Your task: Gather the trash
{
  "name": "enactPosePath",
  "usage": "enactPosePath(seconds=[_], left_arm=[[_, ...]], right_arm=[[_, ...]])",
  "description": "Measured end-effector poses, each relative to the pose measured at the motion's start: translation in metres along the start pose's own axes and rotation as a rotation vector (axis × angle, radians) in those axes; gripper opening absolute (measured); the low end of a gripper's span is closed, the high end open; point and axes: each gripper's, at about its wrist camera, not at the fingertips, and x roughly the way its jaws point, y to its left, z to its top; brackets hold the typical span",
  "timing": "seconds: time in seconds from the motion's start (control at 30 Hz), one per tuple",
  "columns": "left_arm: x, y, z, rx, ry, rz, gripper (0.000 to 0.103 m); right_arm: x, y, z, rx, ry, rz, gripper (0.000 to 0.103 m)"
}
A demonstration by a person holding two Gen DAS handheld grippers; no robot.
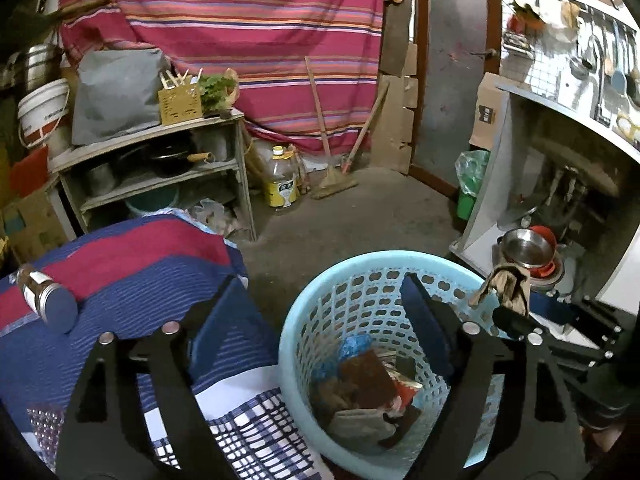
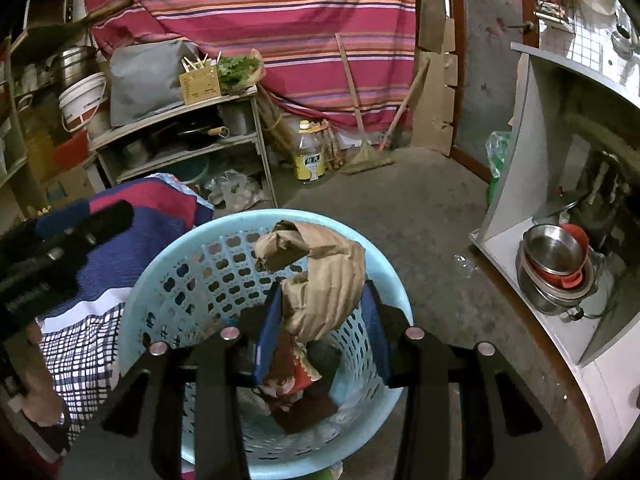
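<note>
A light-blue plastic basket [image 1: 380, 258] stands on the floor with brown scraps and wrappers [image 1: 368, 372] at its bottom. My left gripper [image 1: 324, 320] is open wide above the basket's left rim, and nothing is between its fingers. In the right wrist view, my right gripper [image 2: 322, 296] is shut on a crumpled brown paper [image 2: 320, 272] and holds it over the basket [image 2: 160, 264]. The left wrist view shows that same paper [image 1: 506, 284] in the right gripper [image 1: 528, 308] at the basket's right side. The left gripper [image 2: 80, 224] shows at the left edge of the right wrist view.
A bed with striped blue-and-red cloth [image 1: 140, 272] lies left of the basket, with a metal-lidded jar [image 1: 44, 300] on it. Behind stand a wooden shelf [image 1: 160, 168], an oil bottle [image 1: 282, 184] and brooms [image 1: 332, 176]. Steel bowls [image 1: 528, 248] sit in a white cabinet at right.
</note>
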Motion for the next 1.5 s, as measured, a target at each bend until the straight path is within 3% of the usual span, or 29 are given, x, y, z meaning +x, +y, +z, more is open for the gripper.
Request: enactPosePath(seconds=[0.27, 0.53, 0.57, 0.63, 0.77, 0.83, 0.93, 1.13, 1.37, 1.5], left_arm=[[-0.022, 0.033, -0.013, -0.033, -0.020, 0.097, 0.097], [-0.052, 0.076, -0.024, -0.060, -0.032, 0.197, 0.098], [-0.056, 0.083, -0.026, -0.069, -0.029, 0.205, 0.098], [-0.063, 0.095, -0.027, -0.082, -0.023, 0.224, 0.098], [-0.084, 0.116, -0.033, -0.097, -0.042, 0.233, 0.098], [-0.101, 0.124, -0.038, -0.101, -0.060, 0.267, 0.098], [-0.119, 0.132, -0.045, -0.084, -0.068, 0.307, 0.098], [-0.161, 0.152, -0.073, -0.098, -0.068, 0.378, 0.098], [-0.216, 0.185, -0.108, -0.175, -0.090, 0.468, 0.098], [-0.239, 0.198, -0.130, -0.191, -0.088, 0.502, 0.098]], right_arm=[[0.015, 0.017, -0.005, 0.006, 0.015, 0.028, 0.041], [0.028, 0.038, -0.008, -0.020, 0.017, -0.014, 0.045], [0.028, 0.041, -0.009, -0.024, 0.011, -0.024, 0.047], [0.026, 0.044, -0.009, -0.026, 0.000, -0.042, 0.078], [0.020, 0.051, -0.009, -0.024, -0.007, -0.059, 0.081], [0.017, 0.056, -0.010, -0.015, 0.001, -0.045, 0.092], [0.004, 0.067, -0.013, -0.004, -0.015, -0.029, 0.097], [-0.028, 0.101, -0.025, 0.015, -0.038, -0.013, 0.098], [-0.083, 0.164, -0.055, 0.047, -0.070, 0.123, 0.098], [-0.112, 0.200, -0.072, 0.035, -0.096, 0.159, 0.098]])
